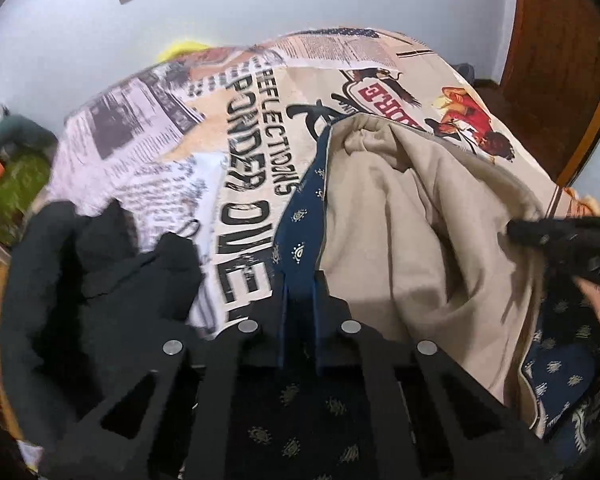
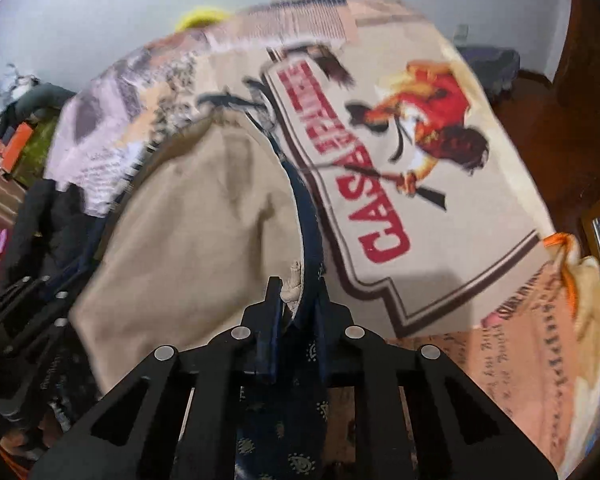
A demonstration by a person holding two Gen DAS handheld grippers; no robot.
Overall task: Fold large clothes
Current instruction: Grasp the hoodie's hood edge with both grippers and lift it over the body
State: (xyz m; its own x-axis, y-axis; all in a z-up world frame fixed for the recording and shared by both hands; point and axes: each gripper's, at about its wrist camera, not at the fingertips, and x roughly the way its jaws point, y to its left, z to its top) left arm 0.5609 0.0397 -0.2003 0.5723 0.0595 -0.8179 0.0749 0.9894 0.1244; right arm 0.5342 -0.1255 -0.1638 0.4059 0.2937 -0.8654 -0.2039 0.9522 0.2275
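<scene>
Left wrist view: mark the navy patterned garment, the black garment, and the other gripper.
navy patterned garment [image 1: 300, 220], left wrist view, printed outer strip.
black garment [image 1: 100, 280], left wrist view, crumpled middle.
right gripper [image 1: 516, 233], left wrist view, fingertips.

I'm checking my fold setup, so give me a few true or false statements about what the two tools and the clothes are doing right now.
1. The left tool is clamped on the navy patterned garment. True.
2. The right tool is open and holds nothing. False: it grips the garment's edge.
3. The garment's lining is bright green. False: it is beige.
4. A printed bedspread lies under the garment. True.
</scene>
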